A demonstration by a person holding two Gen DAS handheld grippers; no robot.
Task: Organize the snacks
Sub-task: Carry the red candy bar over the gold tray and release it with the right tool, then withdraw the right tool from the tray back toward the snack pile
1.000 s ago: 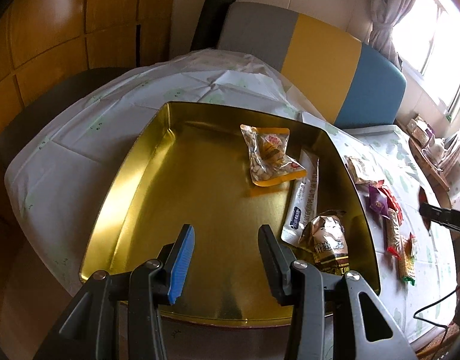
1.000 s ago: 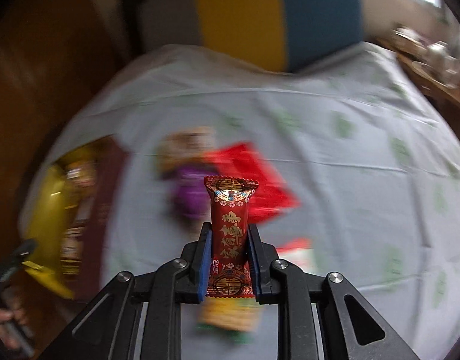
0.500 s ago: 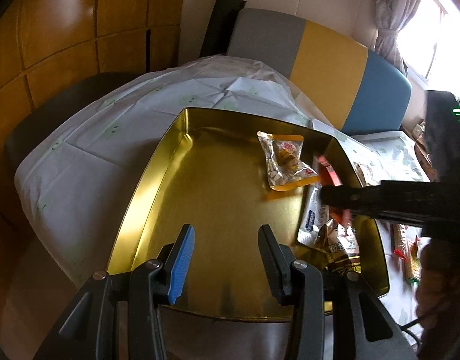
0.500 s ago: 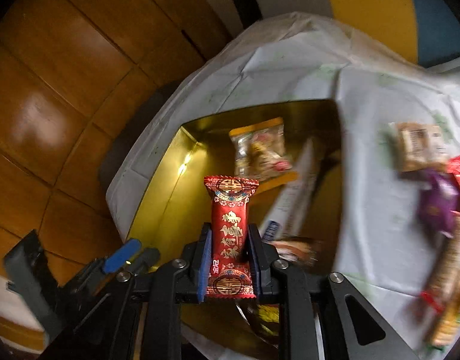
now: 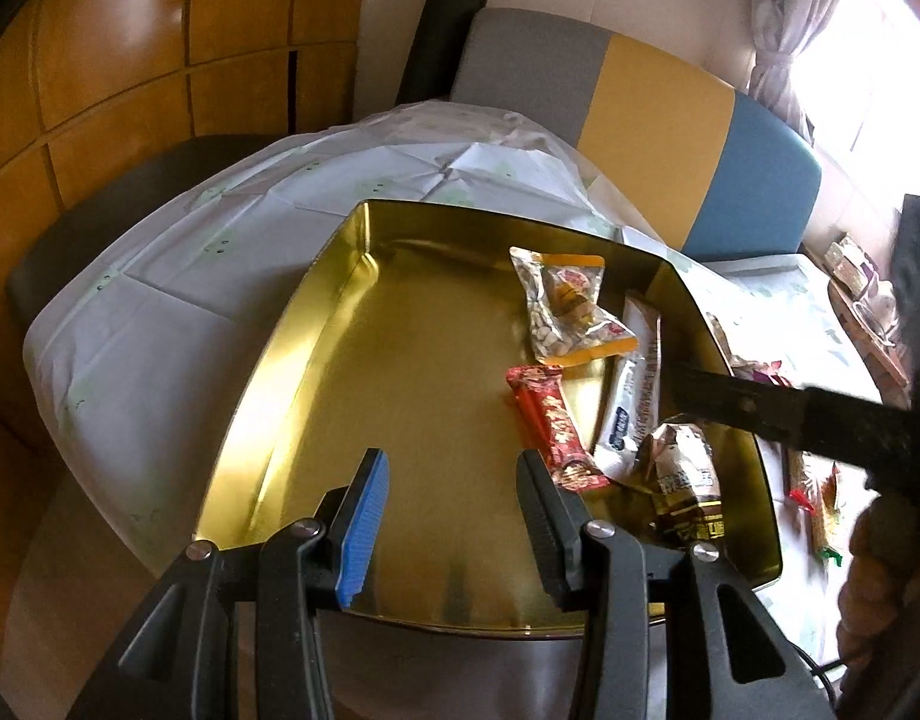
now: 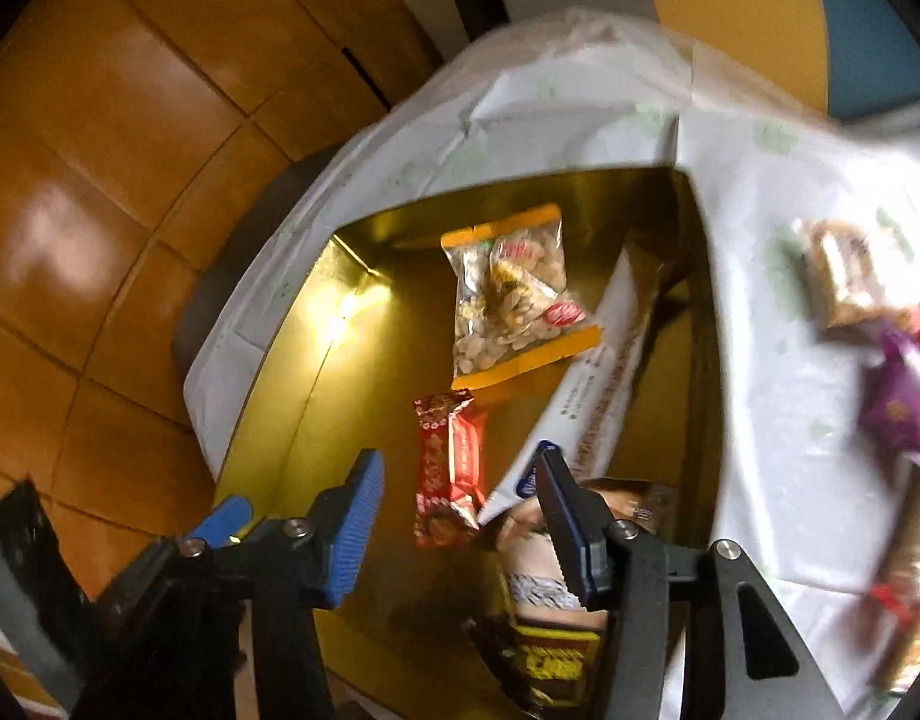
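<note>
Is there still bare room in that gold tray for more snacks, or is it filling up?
Plenty. The gold tray is bare across its left half, from the left wall to the red snack bar. Its right side is crowded: the nut packet, a long white packet and a brown packet lie close together there.

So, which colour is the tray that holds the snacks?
Shiny gold; the tray shows best in the left wrist view.

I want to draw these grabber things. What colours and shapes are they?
Both are black, angular linkages with round silver bolts. The left gripper has one bright blue ribbed pad and one black ribbed one. The right gripper has blue ribbed pads on both jaws, the far one darker. A thin black cable trails at the left view's lower right.
</note>
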